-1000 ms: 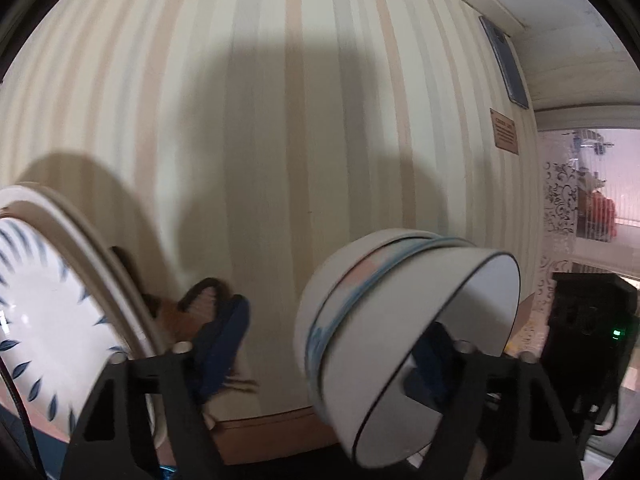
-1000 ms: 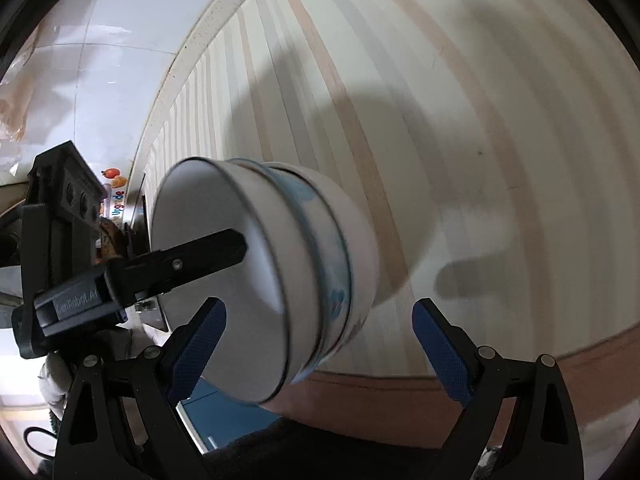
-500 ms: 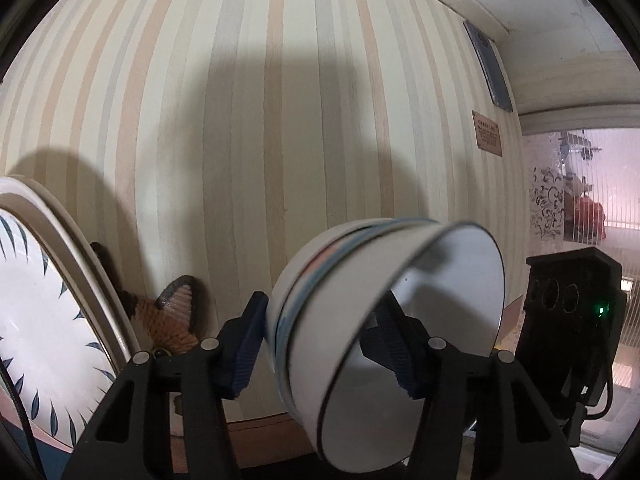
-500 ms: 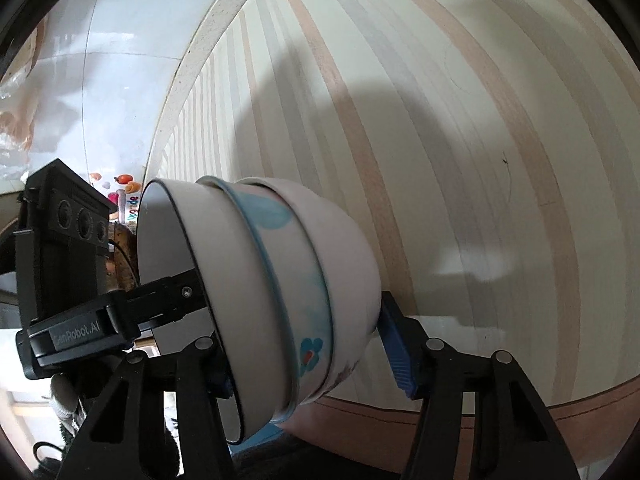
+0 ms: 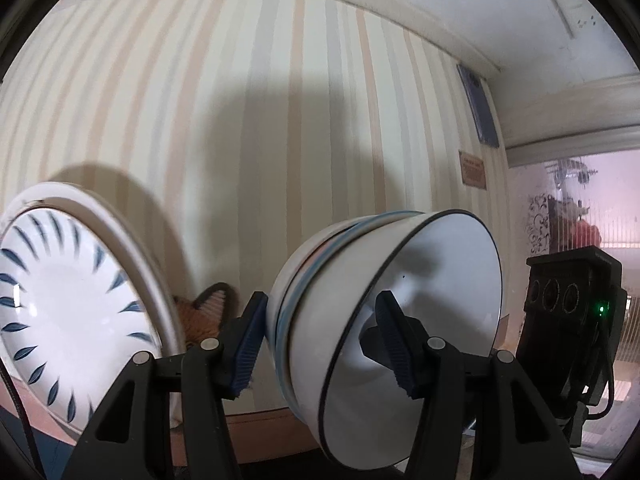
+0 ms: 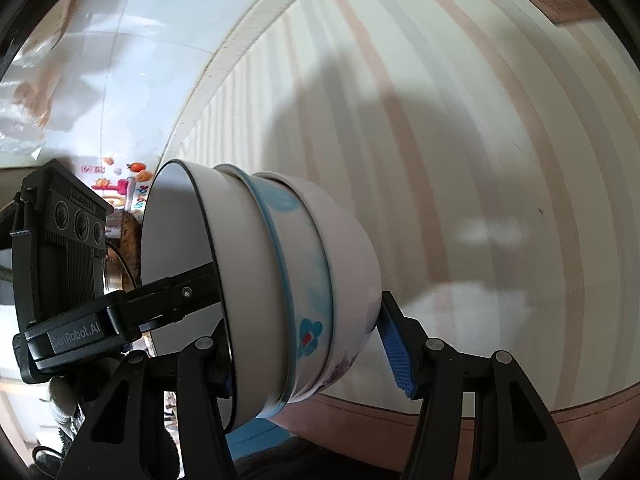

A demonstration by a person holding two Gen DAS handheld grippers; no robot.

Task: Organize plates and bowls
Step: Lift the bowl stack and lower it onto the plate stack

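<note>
Three nested bowls (image 5: 384,320), pinched by both grippers' jaws, hang before striped wallpaper (image 5: 280,120) and a brown baseboard (image 6: 560,420).

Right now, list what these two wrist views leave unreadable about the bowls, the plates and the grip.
- Left wrist view: how many plates lean there; the frame's left edge cuts them.
- Left wrist view: the orange fox-like thing, mostly hidden behind the plates and a gripper finger.
- Right wrist view: the right gripper left pad, hidden behind the stack of bowls.
- Both views: what the stack rests on, below the frames.
</note>
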